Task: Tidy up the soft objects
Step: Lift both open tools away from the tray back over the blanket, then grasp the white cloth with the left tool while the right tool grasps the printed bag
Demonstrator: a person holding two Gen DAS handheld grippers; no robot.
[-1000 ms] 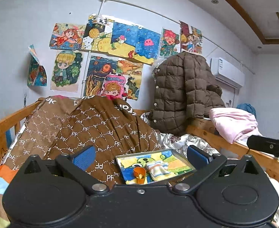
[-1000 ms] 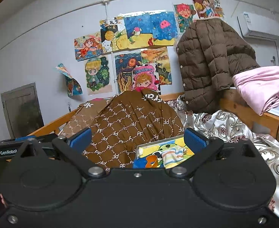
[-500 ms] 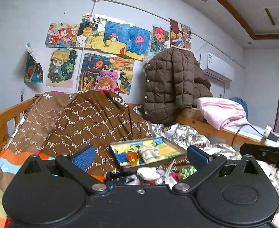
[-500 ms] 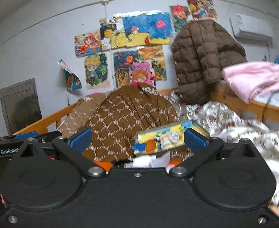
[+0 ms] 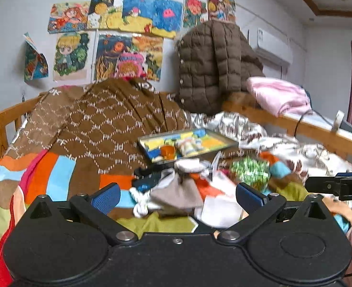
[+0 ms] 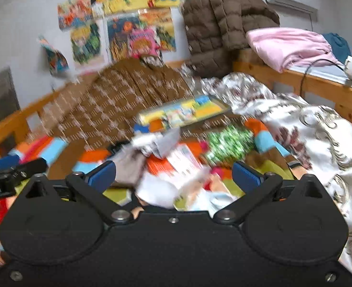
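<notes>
A pile of soft items lies on the bed: a grey-brown cloth, white pieces and a green-and-white patterned piece. Behind it sits a shallow tray with a colourful bottom, holding an orange item and a striped sock. My left gripper is open and empty just above the pile. My right gripper is open and empty over the same pile; that view is blurred. The tray and the green piece also show there.
A brown patterned quilt is heaped at the bed's head. A brown puffer jacket and pink clothes hang on the wooden rail at right. A floral silver blanket covers the right side. A striped sheet lies left.
Both grippers have tilted down and come nearer the bed, so the pile of soft items now shows between the fingers. The jaws stay open.
</notes>
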